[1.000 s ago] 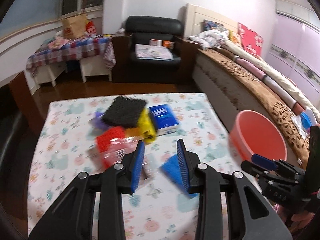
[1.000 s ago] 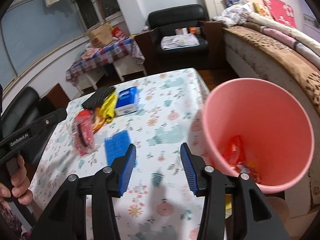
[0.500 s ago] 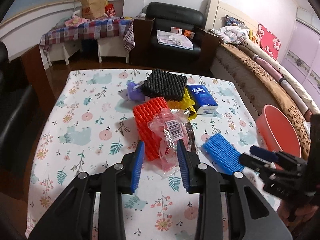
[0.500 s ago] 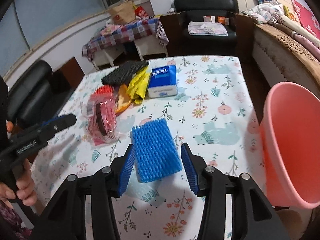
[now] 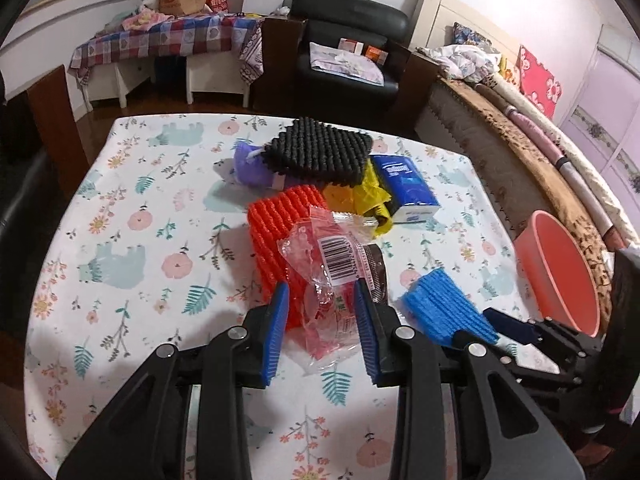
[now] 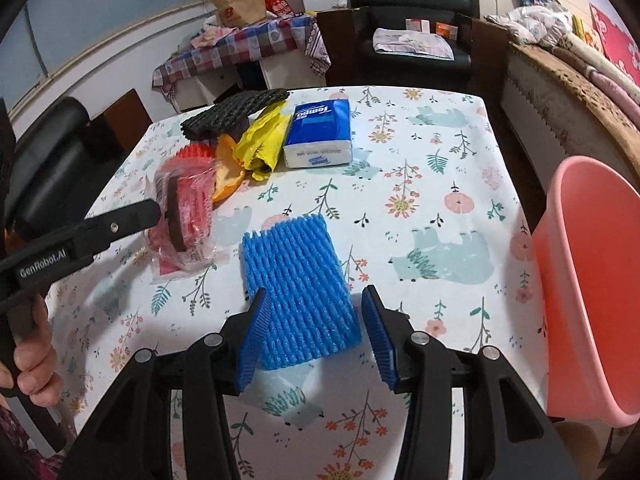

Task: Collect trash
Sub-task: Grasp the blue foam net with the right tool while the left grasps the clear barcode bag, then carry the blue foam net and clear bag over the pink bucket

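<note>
- A table [image 6: 440, 152] under a white cloth printed with flowers, leaves and pale animals fills the room's middle; behind it stand a checked-cloth side table [image 5: 160, 40], a black armchair [image 5: 348, 40] and a long covered bed [image 5: 520, 128].
- Left of the blue foam net [image 6: 298, 292], the left gripper [image 5: 320, 320] hangs with jaws apart around a crinkled red-and-clear wrapper [image 5: 332, 280] with a barcode; whether the pads touch it is hard to say.
- The arm of that gripper reads "GenRobot.AI".
- Behind the net lie an orange foam net [image 5: 276, 236], a black one [image 5: 320, 152], a yellow bag [image 6: 264, 140] and a blue tissue pack [image 6: 320, 132], apparently printed "Tempo".
- The right gripper [image 6: 316, 336] straddles the net's near end, jaws wide, not pressing.
- Right of the net, a pink bucket [image 6: 592, 280] stands at the table's edge.
</note>
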Demonstrator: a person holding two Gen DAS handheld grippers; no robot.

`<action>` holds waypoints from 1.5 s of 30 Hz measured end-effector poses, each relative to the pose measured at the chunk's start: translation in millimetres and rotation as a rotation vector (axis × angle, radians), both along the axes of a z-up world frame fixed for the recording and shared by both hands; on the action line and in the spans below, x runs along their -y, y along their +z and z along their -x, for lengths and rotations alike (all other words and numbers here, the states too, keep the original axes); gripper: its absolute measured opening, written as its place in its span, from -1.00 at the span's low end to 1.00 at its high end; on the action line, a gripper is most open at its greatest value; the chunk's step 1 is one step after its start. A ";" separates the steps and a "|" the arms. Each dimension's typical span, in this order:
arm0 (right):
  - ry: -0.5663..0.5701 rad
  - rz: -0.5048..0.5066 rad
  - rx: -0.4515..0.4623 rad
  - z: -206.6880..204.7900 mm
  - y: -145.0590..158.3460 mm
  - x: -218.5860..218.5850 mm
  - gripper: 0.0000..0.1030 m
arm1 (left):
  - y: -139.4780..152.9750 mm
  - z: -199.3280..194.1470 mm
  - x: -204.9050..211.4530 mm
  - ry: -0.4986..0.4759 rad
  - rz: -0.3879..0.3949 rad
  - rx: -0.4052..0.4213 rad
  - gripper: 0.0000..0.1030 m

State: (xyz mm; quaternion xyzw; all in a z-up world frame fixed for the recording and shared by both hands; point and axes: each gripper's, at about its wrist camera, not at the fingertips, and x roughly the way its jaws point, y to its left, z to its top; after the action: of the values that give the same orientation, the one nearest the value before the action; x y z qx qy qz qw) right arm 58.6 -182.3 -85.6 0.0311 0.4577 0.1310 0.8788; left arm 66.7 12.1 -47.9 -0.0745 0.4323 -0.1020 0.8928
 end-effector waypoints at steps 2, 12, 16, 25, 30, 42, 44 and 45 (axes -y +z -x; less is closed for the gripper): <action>0.012 0.012 0.006 0.5 -0.5 -2.7 -0.10 | 0.1 -0.3 2.9 -0.012 0.003 0.002 -0.35; 0.050 0.003 0.035 11.1 5.6 -7.1 -0.86 | 7.8 7.7 13.9 -0.043 -0.014 0.041 -0.93; 0.041 -0.031 0.051 17.2 11.6 -1.8 -0.86 | 18.0 13.9 16.6 -0.053 -0.011 0.067 -0.98; -0.028 -0.099 0.119 30.0 37.6 24.4 -0.86 | 44.3 25.1 35.3 -0.106 -0.009 0.132 -0.98; -0.094 -0.125 0.144 39.3 47.3 48.5 -0.86 | 54.6 27.8 52.2 -0.146 -0.012 0.161 -0.98; -0.156 -0.159 0.156 49.3 52.2 80.5 -0.86 | 63.5 40.1 27.7 -0.099 -0.059 0.197 -0.65; -0.149 -0.161 0.151 48.8 50.8 77.7 -0.86 | 56.4 40.2 17.7 -0.066 -0.056 0.175 -0.25; -0.146 -0.162 0.148 47.8 50.2 76.7 -0.86 | 53.0 40.2 13.9 -0.057 -0.055 0.165 -0.25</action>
State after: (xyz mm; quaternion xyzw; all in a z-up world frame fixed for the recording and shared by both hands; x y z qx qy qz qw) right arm 10.8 -258.9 -35.5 0.1254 0.3760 0.1049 0.9121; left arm 26.5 -1.8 5.1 -0.0290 0.3618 -0.1211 0.9239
